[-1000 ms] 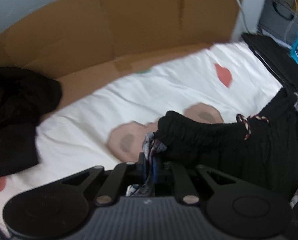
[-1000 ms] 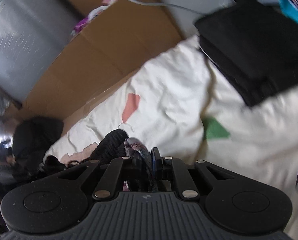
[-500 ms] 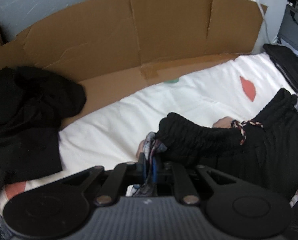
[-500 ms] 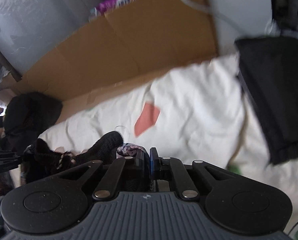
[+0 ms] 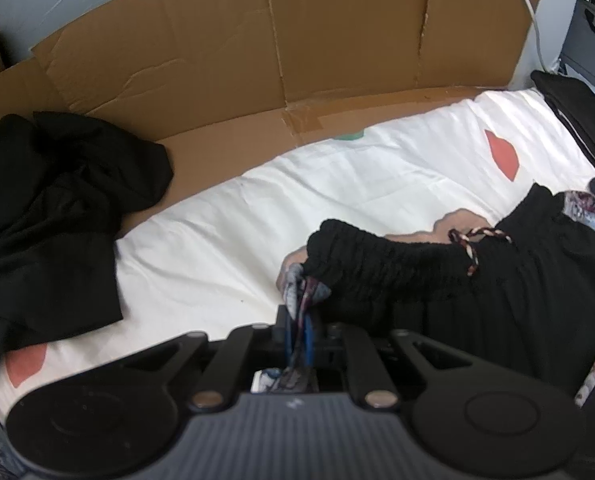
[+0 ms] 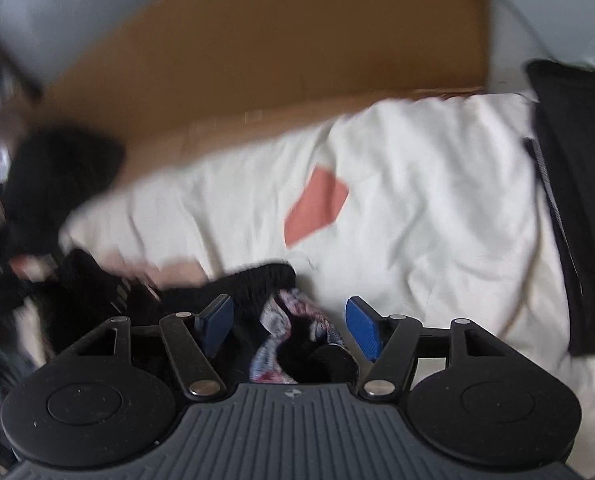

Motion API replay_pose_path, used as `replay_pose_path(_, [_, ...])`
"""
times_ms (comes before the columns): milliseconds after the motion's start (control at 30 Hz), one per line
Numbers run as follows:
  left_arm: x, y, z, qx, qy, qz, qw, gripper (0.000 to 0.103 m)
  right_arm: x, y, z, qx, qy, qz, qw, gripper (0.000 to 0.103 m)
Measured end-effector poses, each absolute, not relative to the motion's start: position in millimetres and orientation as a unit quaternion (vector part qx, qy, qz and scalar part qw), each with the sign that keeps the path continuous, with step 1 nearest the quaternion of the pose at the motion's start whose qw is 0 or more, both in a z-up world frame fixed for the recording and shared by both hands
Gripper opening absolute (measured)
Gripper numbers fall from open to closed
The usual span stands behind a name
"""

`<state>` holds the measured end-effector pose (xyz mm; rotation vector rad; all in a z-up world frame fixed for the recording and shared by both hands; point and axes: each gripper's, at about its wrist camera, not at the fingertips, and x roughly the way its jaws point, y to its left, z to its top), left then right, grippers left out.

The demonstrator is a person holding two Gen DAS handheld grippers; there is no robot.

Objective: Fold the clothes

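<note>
A pair of black shorts (image 5: 437, 276) with an elastic waistband, a braided drawstring (image 5: 471, 246) and a floral patterned lining lies on the white sheet (image 5: 337, 184). My left gripper (image 5: 299, 322) is shut on the waistband's left corner, where patterned fabric shows between the blue pads. In the right wrist view the right gripper (image 6: 289, 322) has its jaws opening, blue pads wide apart. The shorts' other waistband corner (image 6: 297, 316), black and floral, lies loose between the pads without touching them.
A brown cardboard sheet (image 5: 281, 48) stands along the back of the sheet. A heap of black clothing (image 5: 53, 208) lies at the left. Folded black garments (image 6: 573, 184) sit at the right edge. Red patches (image 6: 317, 204) mark the sheet.
The right gripper, shut on the waistband corner before, has swung sideways and let go, its pads now spread. The left gripper keeps its grip and has barely moved.
</note>
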<state>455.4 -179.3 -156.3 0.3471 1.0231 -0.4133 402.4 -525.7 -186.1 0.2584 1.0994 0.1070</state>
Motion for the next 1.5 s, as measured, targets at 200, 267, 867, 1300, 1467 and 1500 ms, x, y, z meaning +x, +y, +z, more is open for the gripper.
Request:
replay_pose_path(200, [456, -178, -159, 0.167, 0.487, -0.200, 0.834, 0.007, 417, -497, -213, 0.044, 0.571, 0.100, 0.814, 0.068])
replay_pose_path(267, [457, -178, -161, 0.169, 0.488, -0.200, 0.833, 0.007, 416, -499, -217, 0.045, 0.571, 0.099, 0.814, 0.046])
replay_pose_path(867, [466, -198, -151, 0.164, 0.497, -0.191, 0.830, 0.007, 412, -521, -178, 0.027, 0.524, 0.075, 0.848, 0.007])
replay_pose_path(1300, [497, -226, -121, 0.146, 0.468, -0.202, 0.848, 0.007, 460, -547, -144, -0.033, 0.493, 0.048, 0.868, 0.007])
replay_pose_path(1467, [518, -220, -125, 0.145, 0.462, -0.183, 0.856, 0.007, 489, -540, -144, -0.051, 0.477, 0.055, 0.876, 0.007])
replay_pose_path(1500, [523, -216, -126, 0.140, 0.462, -0.179, 0.857, 0.007, 495, -536, -144, -0.056, 0.474, 0.058, 0.877, 0.007])
